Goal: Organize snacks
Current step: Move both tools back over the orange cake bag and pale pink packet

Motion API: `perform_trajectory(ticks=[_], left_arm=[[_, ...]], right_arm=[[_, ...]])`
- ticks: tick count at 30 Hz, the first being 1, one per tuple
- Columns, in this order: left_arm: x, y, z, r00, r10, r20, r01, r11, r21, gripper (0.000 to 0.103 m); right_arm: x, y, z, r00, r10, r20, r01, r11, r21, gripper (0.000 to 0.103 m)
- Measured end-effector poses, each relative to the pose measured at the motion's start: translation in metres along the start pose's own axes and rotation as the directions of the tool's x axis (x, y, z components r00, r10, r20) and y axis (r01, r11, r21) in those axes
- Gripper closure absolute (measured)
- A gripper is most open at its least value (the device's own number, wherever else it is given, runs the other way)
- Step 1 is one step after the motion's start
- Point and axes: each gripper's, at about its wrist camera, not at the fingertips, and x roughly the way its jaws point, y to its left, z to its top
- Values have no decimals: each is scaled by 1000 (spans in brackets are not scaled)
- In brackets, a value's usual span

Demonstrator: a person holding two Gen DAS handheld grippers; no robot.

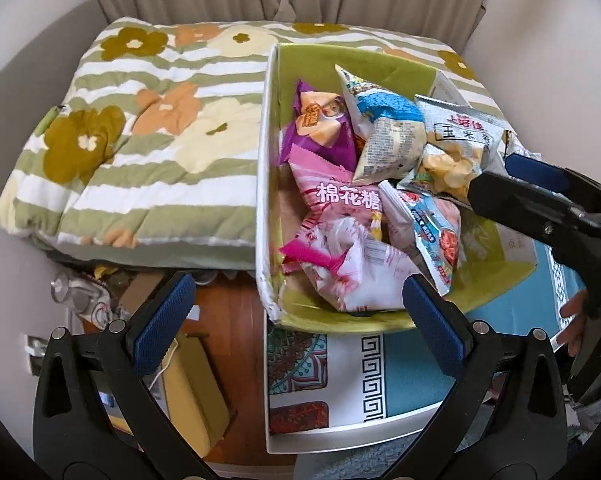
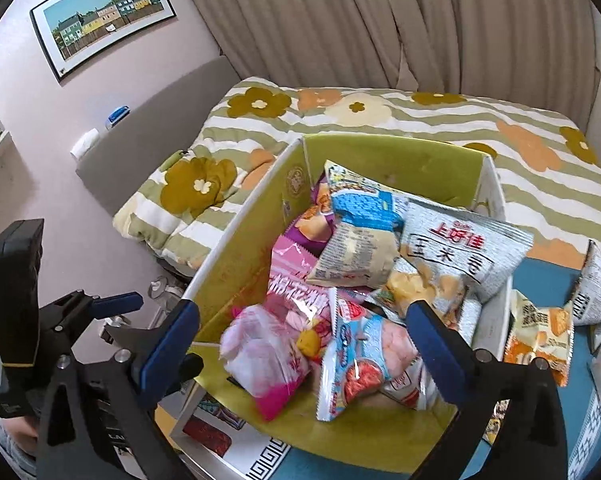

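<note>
A white cardboard box with a green lining holds several snack bags: a pink marshmallow bag, a purple bag, a blue-and-white bag, a silver corn-chip bag and a light-blue bag. My left gripper is open over the box's near-left corner, gripping nothing. My right gripper stands open above the bags, its pads apart from them. An orange bag and a silver-white bag lie outside the box on the right.
The box sits on a low table with a blue patterned cloth. Behind it lies a bed with a flowered striped quilt. Clutter and a yellow box lie on the wooden floor at the left. Curtains hang at the back.
</note>
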Motion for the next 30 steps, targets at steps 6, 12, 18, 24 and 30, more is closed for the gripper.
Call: perform_trajectory(ticks=[6, 12, 18, 24, 30], left_arm=[[-14, -8, 6, 999, -9, 41, 9, 1000, 17, 0], [-29, -25, 16, 996, -22, 86, 19, 999, 34, 0], [-45, -65, 27, 990, -52, 133, 41, 996, 83, 0], [-56, -128, 30, 983, -76, 170, 56, 991, 124, 0], [-53, -201, 26, 981, -90, 173, 66, 988, 141, 0]], right_arm=[[-14, 0, -2, 1000, -30, 5, 30, 1000, 6, 0], [-45, -7, -2, 995, -86, 42, 85, 996, 11, 0], [-88, -36, -8, 983, -143, 113, 136, 988, 69, 0], [-139, -81, -24, 959, -239, 154, 225, 969, 102, 0], [-181, -137, -47, 952, -262, 159, 248, 963, 103, 0]])
